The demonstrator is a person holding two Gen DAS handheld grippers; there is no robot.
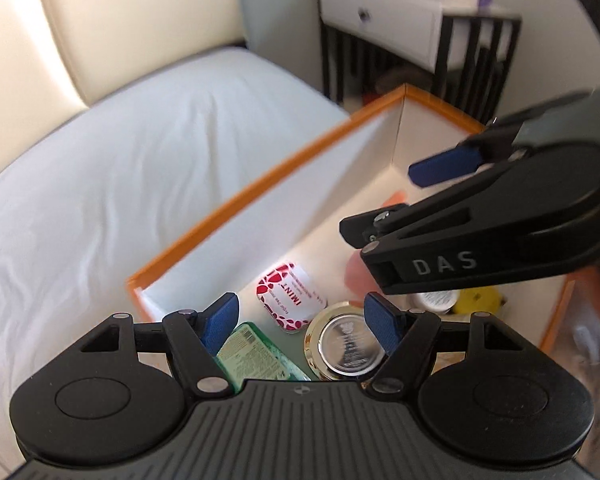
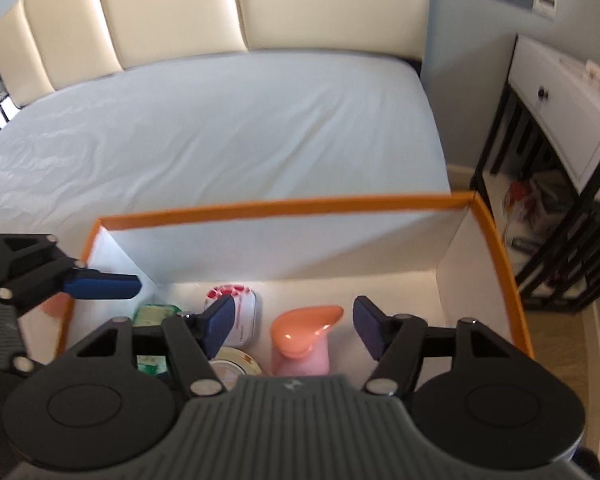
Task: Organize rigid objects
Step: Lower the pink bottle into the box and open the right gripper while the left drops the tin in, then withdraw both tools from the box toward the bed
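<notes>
An orange-rimmed white box (image 1: 256,188) (image 2: 284,206) stands on the bed. In it lie a red-and-white mint tin (image 1: 288,296) (image 2: 240,304), a gold-rimmed round tin (image 1: 346,346) (image 2: 236,366), a green bottle (image 1: 256,354) (image 2: 154,314), a pink bottle with an orange cap (image 2: 304,336) and a yellow thing (image 1: 480,300). My left gripper (image 1: 302,322) is open and empty above the tins. My right gripper (image 2: 294,326) is open and empty above the pink bottle; it also shows in the left wrist view (image 1: 384,200).
The bed's pale sheet (image 2: 220,128) spreads behind the box, with a cream padded headboard (image 2: 220,4) beyond. A white and black nightstand (image 2: 556,128) (image 1: 416,28) stands at the right of the bed.
</notes>
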